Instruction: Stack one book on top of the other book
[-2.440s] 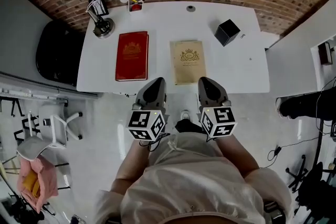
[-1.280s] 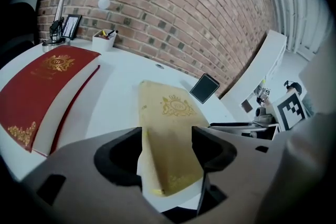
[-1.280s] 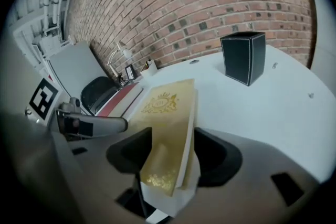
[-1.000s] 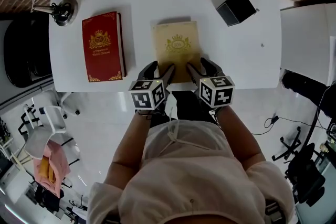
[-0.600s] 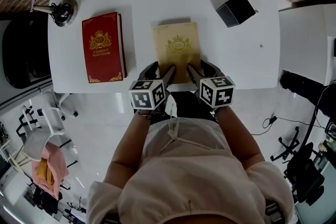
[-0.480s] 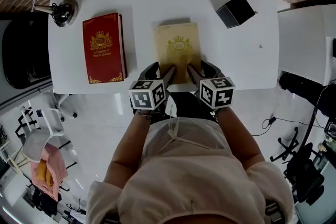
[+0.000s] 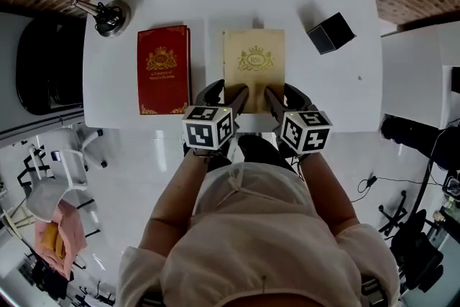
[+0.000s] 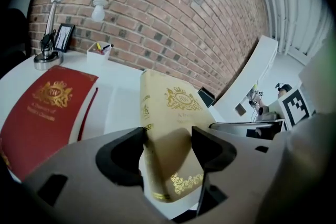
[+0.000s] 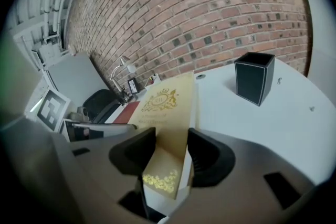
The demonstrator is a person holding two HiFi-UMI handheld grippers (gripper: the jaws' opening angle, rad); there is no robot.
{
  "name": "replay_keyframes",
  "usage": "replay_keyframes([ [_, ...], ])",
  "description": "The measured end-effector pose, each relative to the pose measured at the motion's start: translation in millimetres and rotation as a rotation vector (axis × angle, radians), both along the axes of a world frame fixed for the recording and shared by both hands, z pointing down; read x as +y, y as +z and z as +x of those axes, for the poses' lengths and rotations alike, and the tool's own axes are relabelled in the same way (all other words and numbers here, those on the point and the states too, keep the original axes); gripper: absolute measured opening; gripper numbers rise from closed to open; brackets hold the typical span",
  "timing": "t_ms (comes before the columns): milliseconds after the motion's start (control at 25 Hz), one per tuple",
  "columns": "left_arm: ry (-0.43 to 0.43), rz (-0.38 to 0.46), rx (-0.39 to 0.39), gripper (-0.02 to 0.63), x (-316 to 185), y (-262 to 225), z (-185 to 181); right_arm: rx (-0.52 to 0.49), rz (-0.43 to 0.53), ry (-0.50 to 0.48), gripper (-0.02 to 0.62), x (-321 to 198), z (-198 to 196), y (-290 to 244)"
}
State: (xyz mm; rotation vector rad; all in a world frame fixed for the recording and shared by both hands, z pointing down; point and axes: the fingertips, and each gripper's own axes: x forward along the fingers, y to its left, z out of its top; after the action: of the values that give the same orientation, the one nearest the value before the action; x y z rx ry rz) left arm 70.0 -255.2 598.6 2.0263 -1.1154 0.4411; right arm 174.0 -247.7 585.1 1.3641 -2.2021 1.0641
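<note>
Jaws of the right tool [image 7: 282, 94] have just been closing on the near end of the tan gold-printed hardback book [image 7: 253, 68], the left tool [image 7: 227, 94] pinches it too, and that end now comes up off the white desk [image 7: 237, 3], ready to go onto the red hardback book [image 7: 162, 70].

I can read no words, gold crest and lettering on the tan book [image 7: 253, 67] held in my left gripper [image 7: 227, 95] too small to make out, same on the red book [image 7: 162, 70] to its left, its marker cube [image 7: 208, 133] carries only black-and-white square patterns
</note>
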Motion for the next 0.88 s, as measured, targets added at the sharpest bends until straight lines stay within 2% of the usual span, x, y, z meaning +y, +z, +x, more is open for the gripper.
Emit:
replay_keyframes([
  [160,0.028,0.056,-0.014,0.284,-8,-27,-26,-0.014,0.038,0.026,0.202,-4,-26,-25],
  [440,0.011,0.098,0.014,0.283,-10,-63,-92,-0.015,0.097,0.042,0.202,-3,-91,-60],
  [880,-0.020,0.102,0.023,0.284,-3,-76,-204,-0.019,0.093,0.016,0.202,2,-202,-70],
])
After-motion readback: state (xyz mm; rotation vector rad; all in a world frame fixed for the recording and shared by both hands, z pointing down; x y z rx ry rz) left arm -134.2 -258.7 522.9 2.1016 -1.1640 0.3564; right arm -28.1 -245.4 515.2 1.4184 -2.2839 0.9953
